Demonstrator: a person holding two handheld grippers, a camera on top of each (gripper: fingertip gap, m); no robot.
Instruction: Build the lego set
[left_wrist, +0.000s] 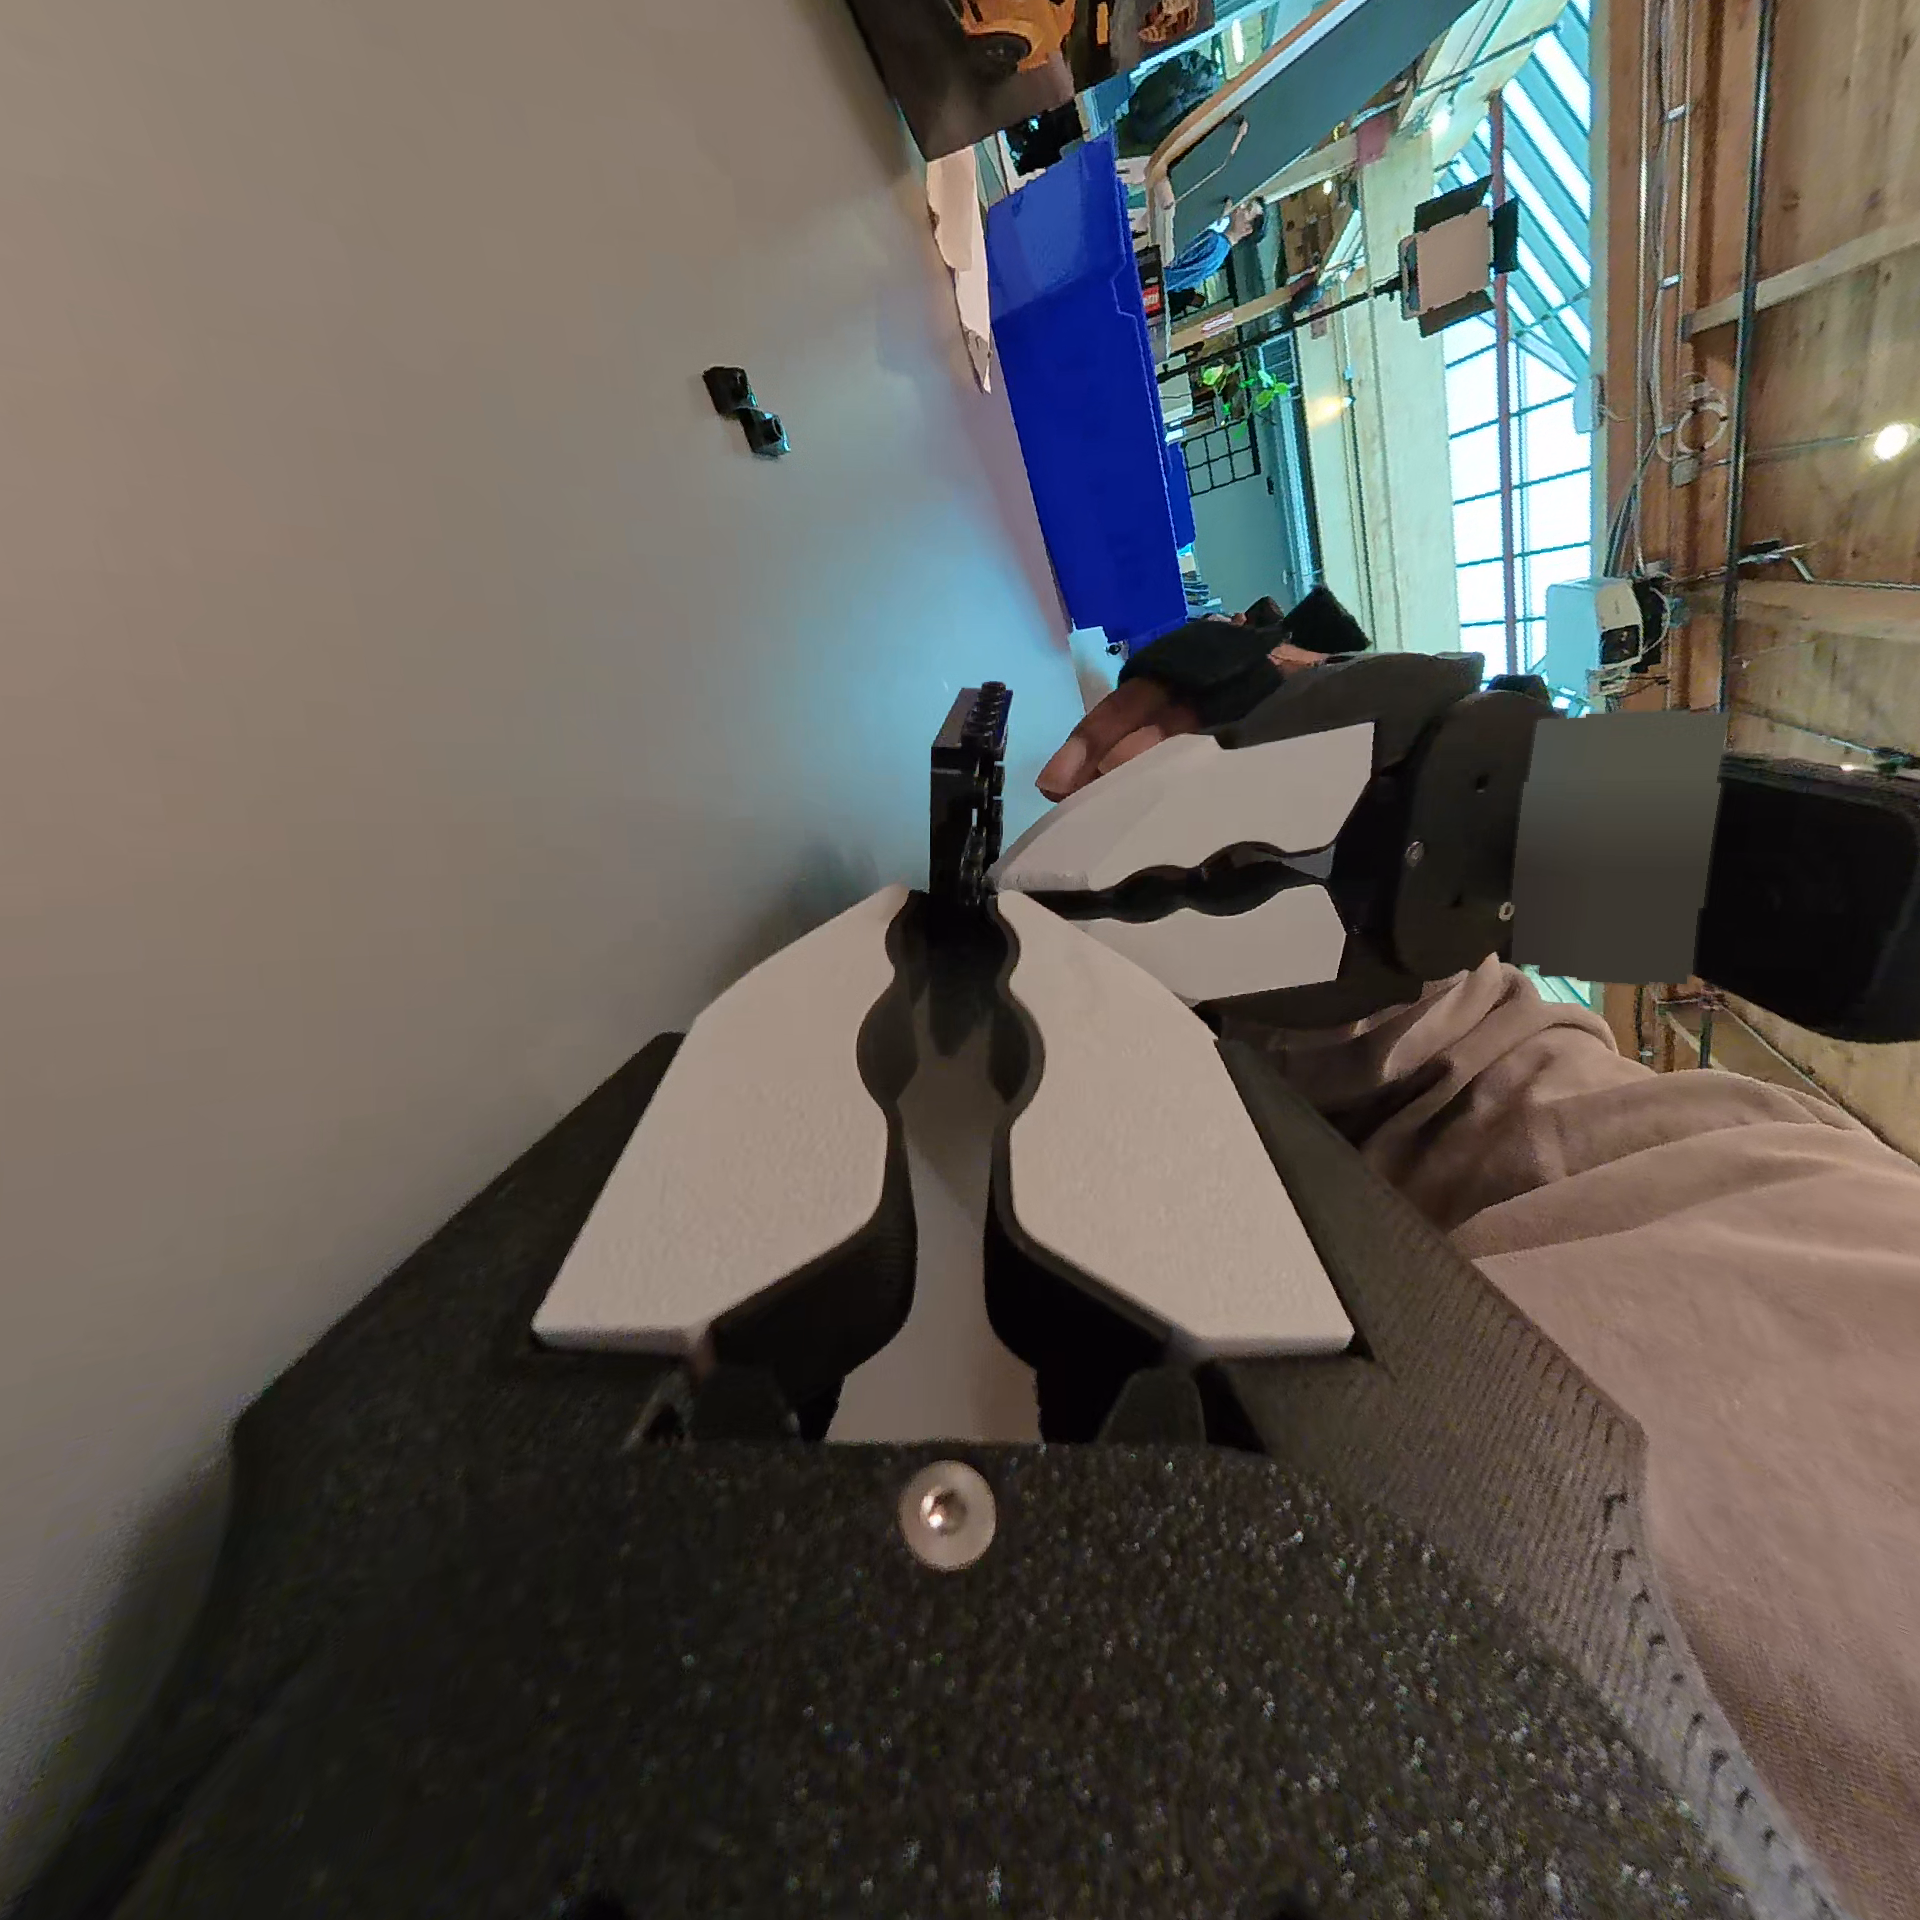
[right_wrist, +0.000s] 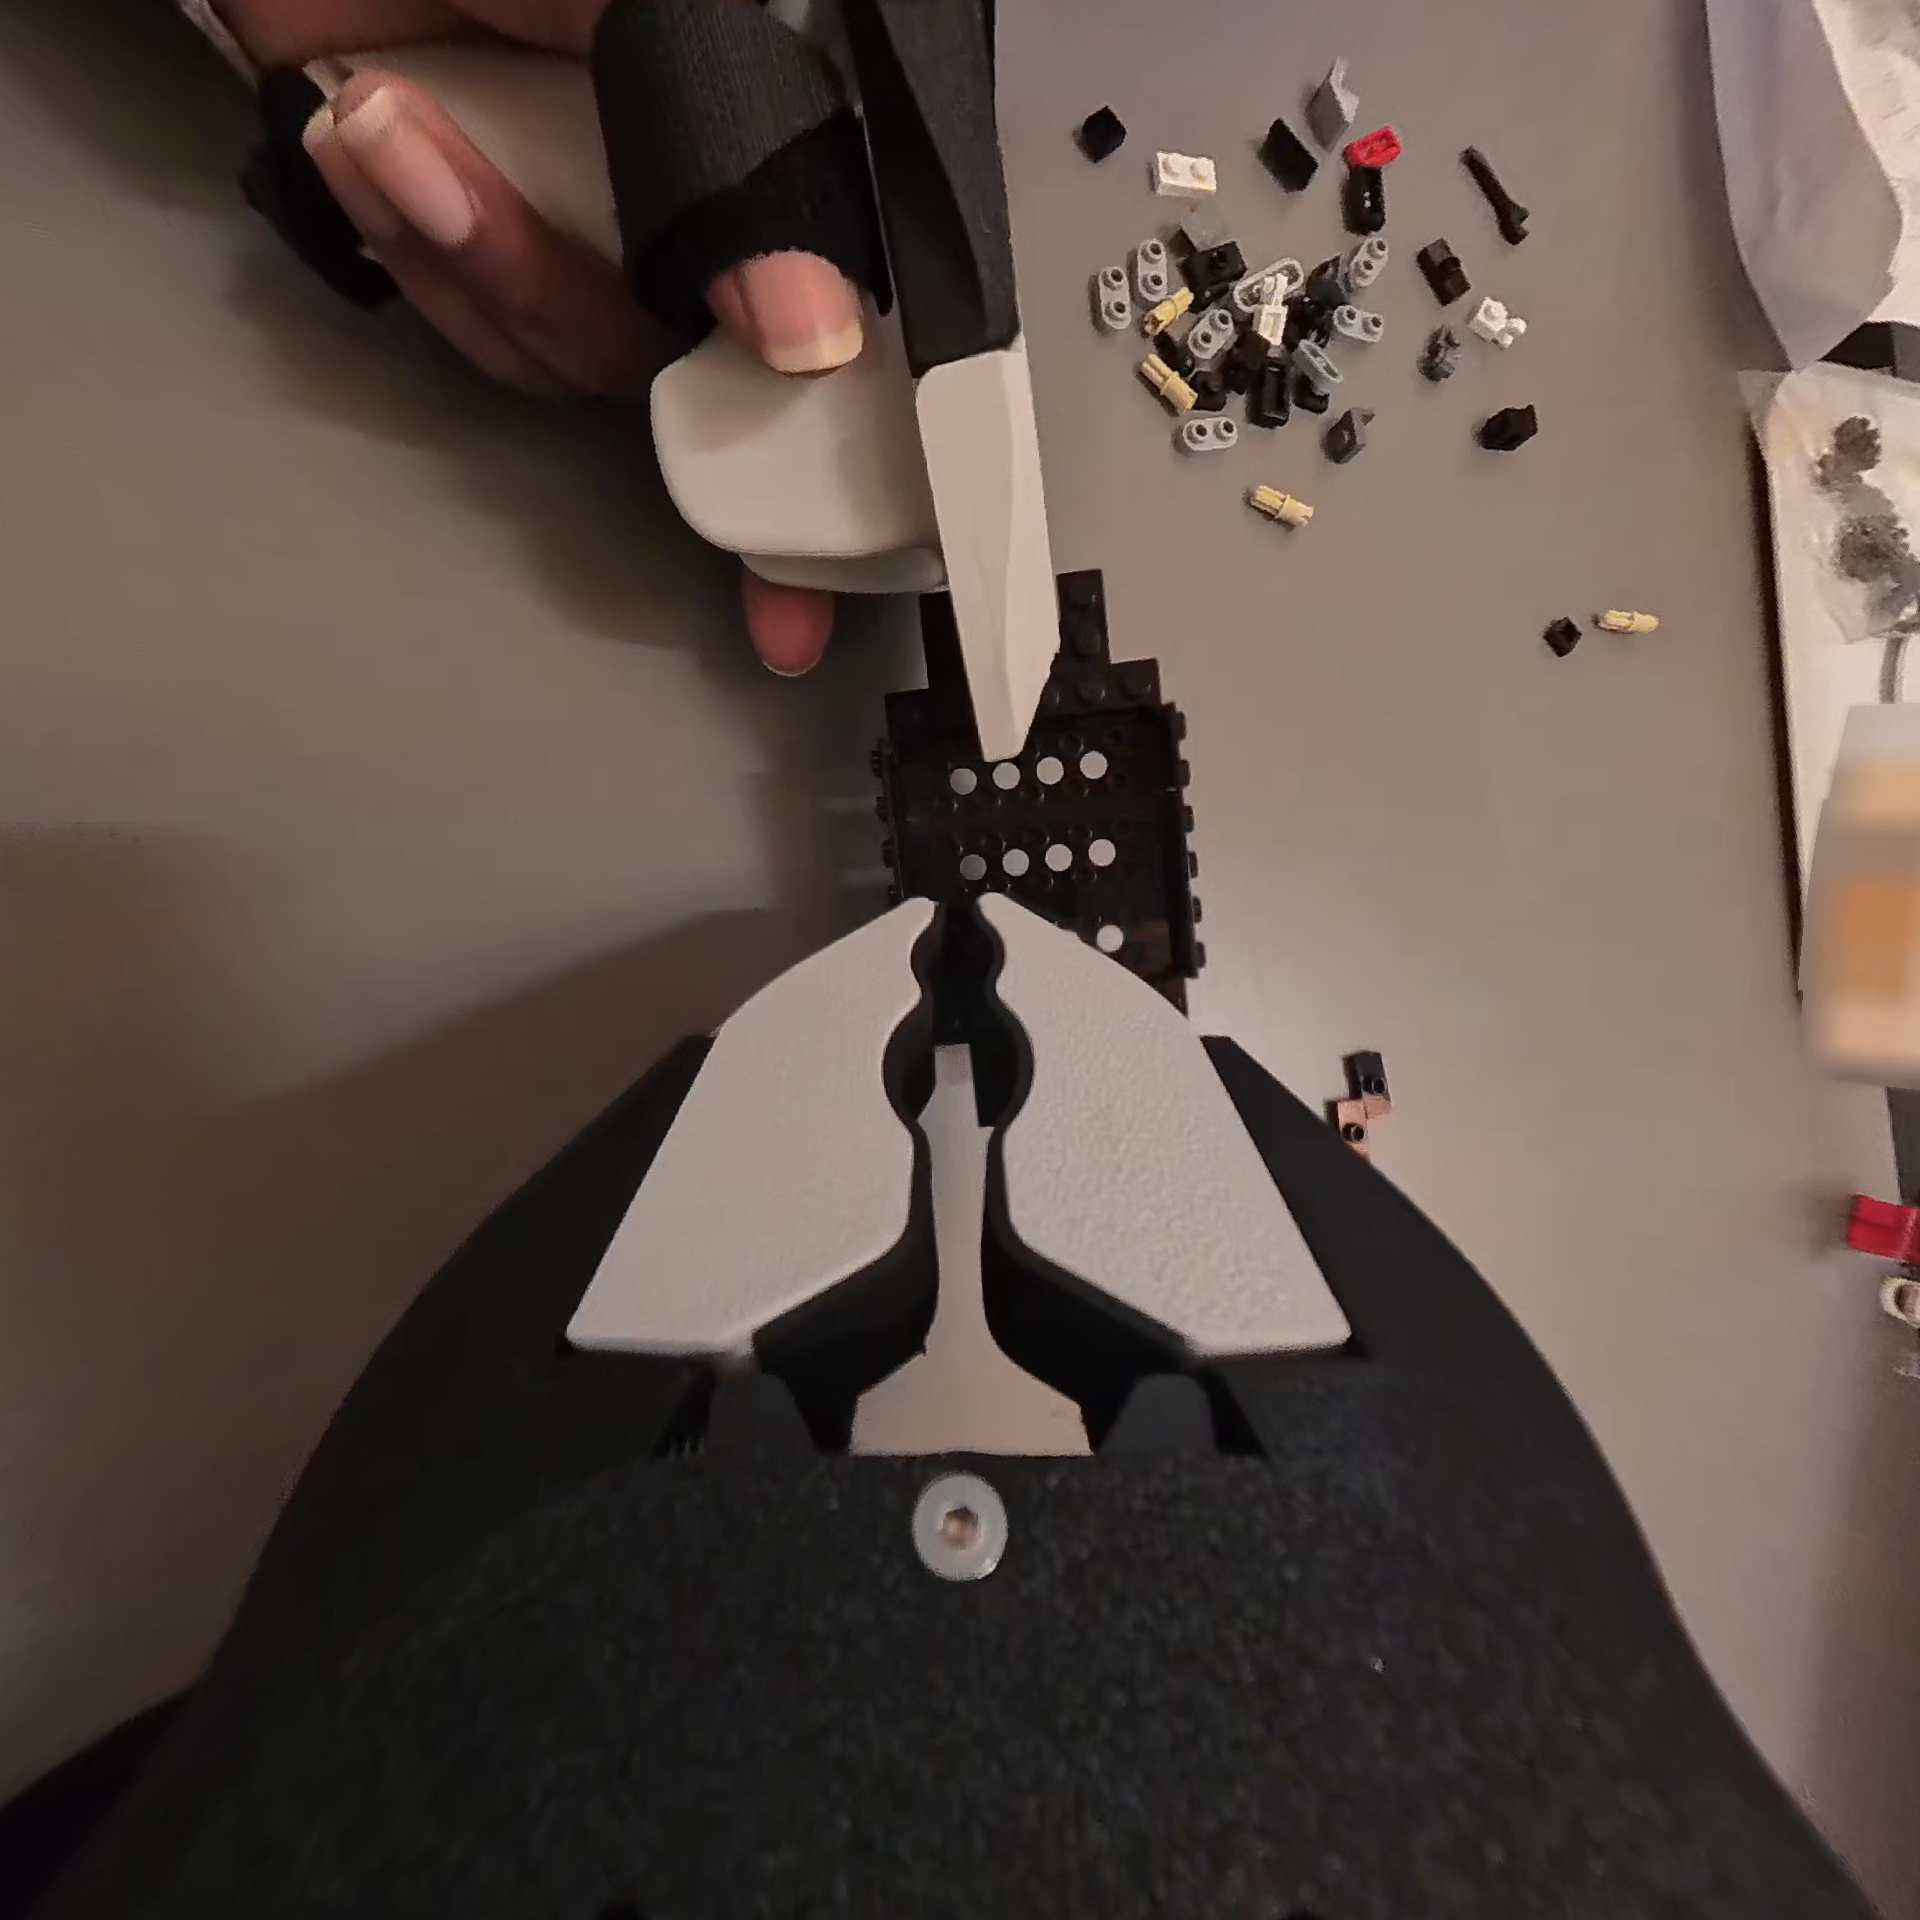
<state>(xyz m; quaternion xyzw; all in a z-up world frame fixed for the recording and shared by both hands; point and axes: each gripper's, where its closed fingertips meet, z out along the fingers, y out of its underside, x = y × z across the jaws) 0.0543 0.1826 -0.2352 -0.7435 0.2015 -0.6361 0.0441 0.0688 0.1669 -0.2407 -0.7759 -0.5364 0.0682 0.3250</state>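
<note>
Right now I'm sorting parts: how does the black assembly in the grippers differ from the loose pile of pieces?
The black assembly is one joined build held off the table; the loose pile lies scattered on the grey table. The assembly is all black; the pile mixes grey, white, tan, black and red. The assembly is far bigger than any pile piece. Both are studded bricks.

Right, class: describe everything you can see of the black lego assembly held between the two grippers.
The black lego assembly is a flat build of black studded plates, plastic by its look, with rows of round through-holes and studs along its edges, narrowing in steps at its far end. It is held off the grey table. The right hand-held gripper is shut on its near edge; the left hand-held gripper clamps its far part. In the left wrist view it shows edge-on.
</note>
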